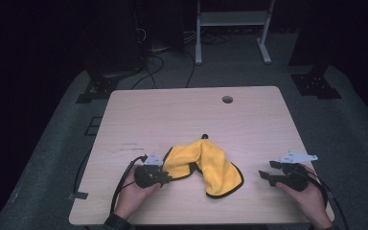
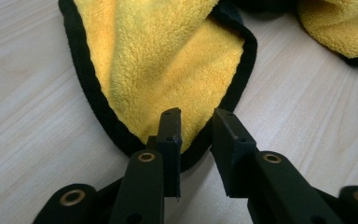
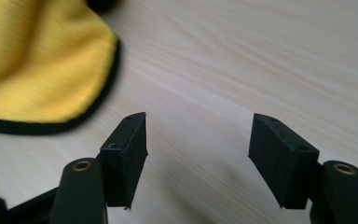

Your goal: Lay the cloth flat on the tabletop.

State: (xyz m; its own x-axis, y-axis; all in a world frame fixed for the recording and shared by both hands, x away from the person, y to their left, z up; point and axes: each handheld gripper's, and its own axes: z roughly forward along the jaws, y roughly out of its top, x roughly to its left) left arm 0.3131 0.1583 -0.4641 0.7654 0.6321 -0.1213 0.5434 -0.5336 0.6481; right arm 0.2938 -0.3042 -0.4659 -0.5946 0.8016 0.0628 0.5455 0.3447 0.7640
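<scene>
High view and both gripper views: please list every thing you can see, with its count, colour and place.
cloth: one, yellow with black edging, crumpled on the near middle of the table.
table: one, light wood, centre of the scene; a round hole near its far edge.
white frame: one, on the floor behind the table.
cables: several, black, on the grey floor behind the table.
left hand-held gripper: one, black, at the cloth's left corner; jaws slightly apart, the black edge between them, not pressed.
right hand-held gripper: one, black, right of the cloth; jaws open over bare table.
hands: two, at the near edge.
</scene>
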